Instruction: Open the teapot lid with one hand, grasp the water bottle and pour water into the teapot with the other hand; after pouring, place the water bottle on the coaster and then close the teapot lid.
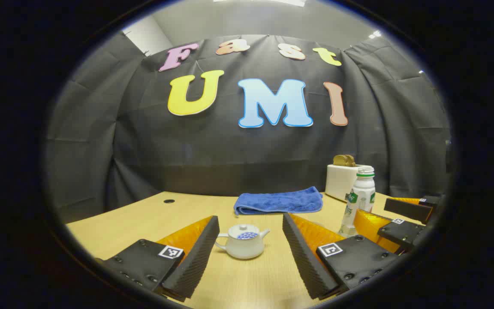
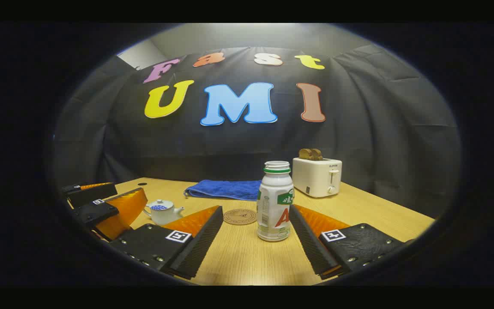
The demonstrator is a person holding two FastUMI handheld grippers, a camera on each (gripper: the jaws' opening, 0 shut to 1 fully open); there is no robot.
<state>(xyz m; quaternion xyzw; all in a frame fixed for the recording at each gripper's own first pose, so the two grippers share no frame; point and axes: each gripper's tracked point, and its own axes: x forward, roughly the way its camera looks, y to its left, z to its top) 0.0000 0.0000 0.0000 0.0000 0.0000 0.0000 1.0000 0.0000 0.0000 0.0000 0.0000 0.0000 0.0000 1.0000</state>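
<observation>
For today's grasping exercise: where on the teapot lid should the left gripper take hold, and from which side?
Grip the small knob atop the teapot lid, coming from above. The lid is low and domed, sitting on the upright teapot, so only the knob stands proud. The left gripper is open, the teapot between its fingers' line.

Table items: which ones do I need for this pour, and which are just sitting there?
Needed: teapot with lid on; water bottle; coaster.
Lying about: blue towel; toaster with bread.
</observation>
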